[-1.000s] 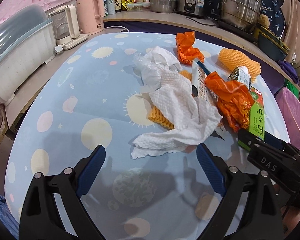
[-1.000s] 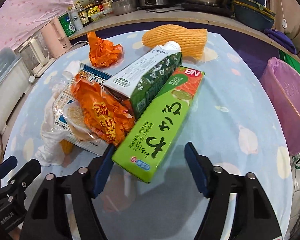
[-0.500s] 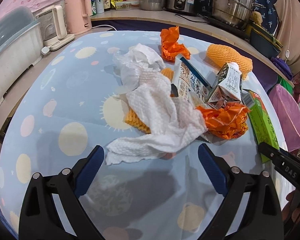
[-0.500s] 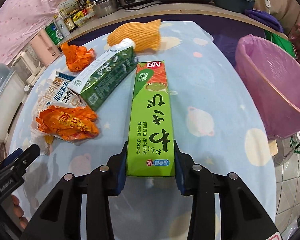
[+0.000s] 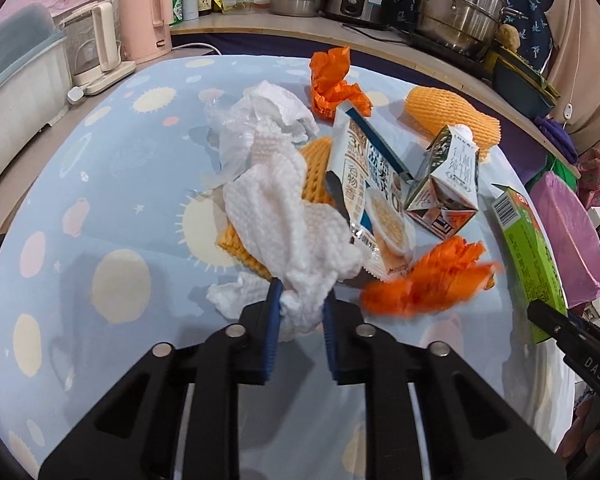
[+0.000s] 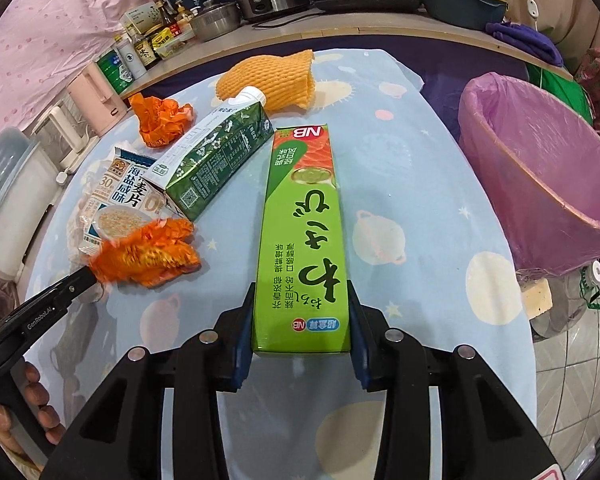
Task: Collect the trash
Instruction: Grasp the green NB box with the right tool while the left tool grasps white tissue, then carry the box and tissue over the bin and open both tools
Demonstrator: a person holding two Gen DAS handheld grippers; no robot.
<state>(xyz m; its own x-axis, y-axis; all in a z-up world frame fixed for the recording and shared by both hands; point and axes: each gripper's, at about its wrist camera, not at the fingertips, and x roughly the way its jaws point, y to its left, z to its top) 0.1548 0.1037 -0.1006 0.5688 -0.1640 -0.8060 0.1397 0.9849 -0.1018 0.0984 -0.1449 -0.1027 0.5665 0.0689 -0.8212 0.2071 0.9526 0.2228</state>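
On blue tablecloth [image 5: 112,184], left gripper [image 5: 299,307] closing on white paper towel [image 5: 292,216], right gripper [image 6: 301,320] clamping green box [image 6: 302,236]

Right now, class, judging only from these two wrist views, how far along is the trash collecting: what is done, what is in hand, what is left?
Done: nothing shows inside the pink-lined bin.
In hand: the right gripper clamps the green box; the left gripper is closing on the white paper towel.
Left: the milk carton, oatmeal packet, two orange wrappers and foam nets lie on the table.
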